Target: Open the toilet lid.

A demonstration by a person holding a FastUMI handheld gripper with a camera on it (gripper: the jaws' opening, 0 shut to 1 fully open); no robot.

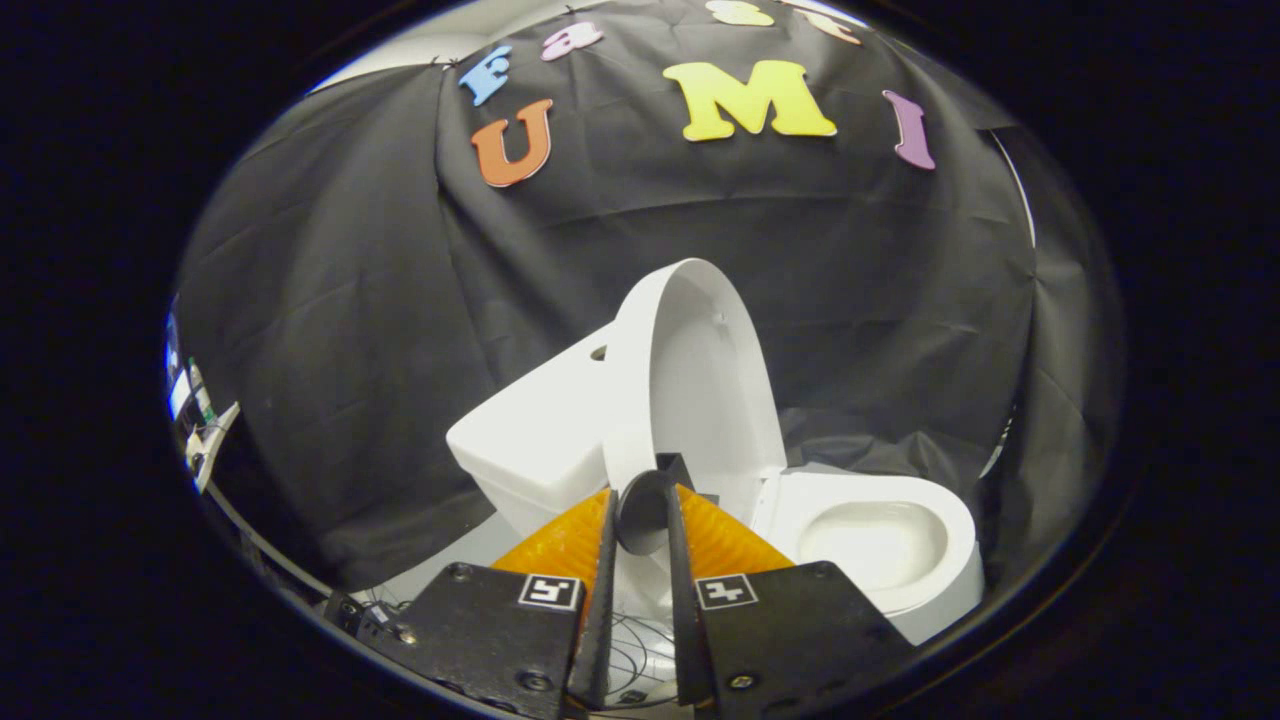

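In the gripper view we see a glossy white toilet [880,540] of smooth, rounded ceramic, set against the creased black cloth wall [330,330]. Its oval lid [700,380] stands raised just beyond our fingers, long axis running up and down, hollow underside turned toward the bowl. The lid leans back on the boxy tank [530,440]. The oval bowl [870,535] lies open and looks empty. Our gripper [645,505] has its jaws drawn close together; whether they pinch the lid's lower edge, we cannot tell.
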